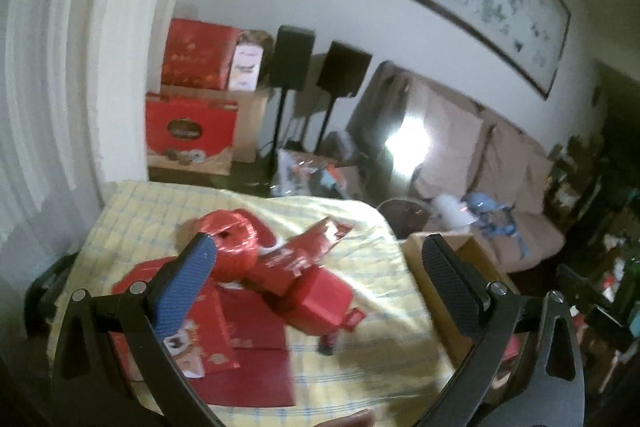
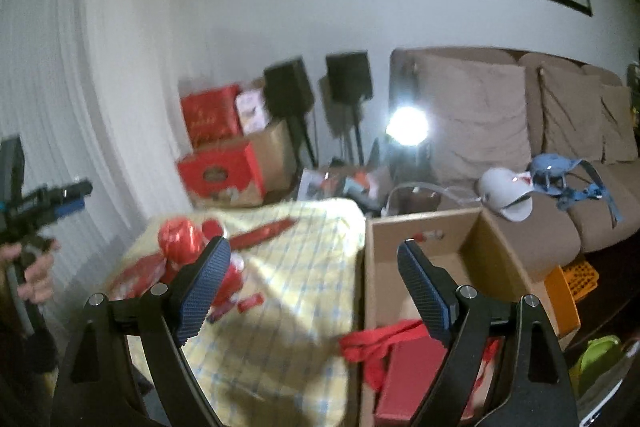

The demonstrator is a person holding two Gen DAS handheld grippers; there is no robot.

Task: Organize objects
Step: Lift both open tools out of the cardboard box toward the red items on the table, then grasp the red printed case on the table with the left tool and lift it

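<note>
A table under a yellow checked cloth (image 1: 360, 311) carries a heap of red things: a shiny red foil ball (image 1: 236, 231), a long red packet (image 1: 304, 251), a red box (image 1: 320, 303) and flat red envelopes (image 1: 256, 347). My left gripper (image 1: 320, 241) hovers over this heap, open, with nothing pressed between its fingers. My right gripper (image 2: 313, 245) is open and empty above the seam between the cloth (image 2: 280, 291) and an open cardboard box (image 2: 424, 223). A red bag with red cloth handles (image 2: 372, 343) lies inside the box. A hand holds the left gripper (image 2: 56, 199) at the far left.
Red gift boxes (image 1: 188, 131) are stacked on cartons by the wall, beside two black speakers on stands (image 1: 344, 71). A brown sofa (image 2: 520, 131) with a white and blue item (image 2: 512, 191) stands behind the box. An orange crate (image 2: 572, 279) sits on the floor at right.
</note>
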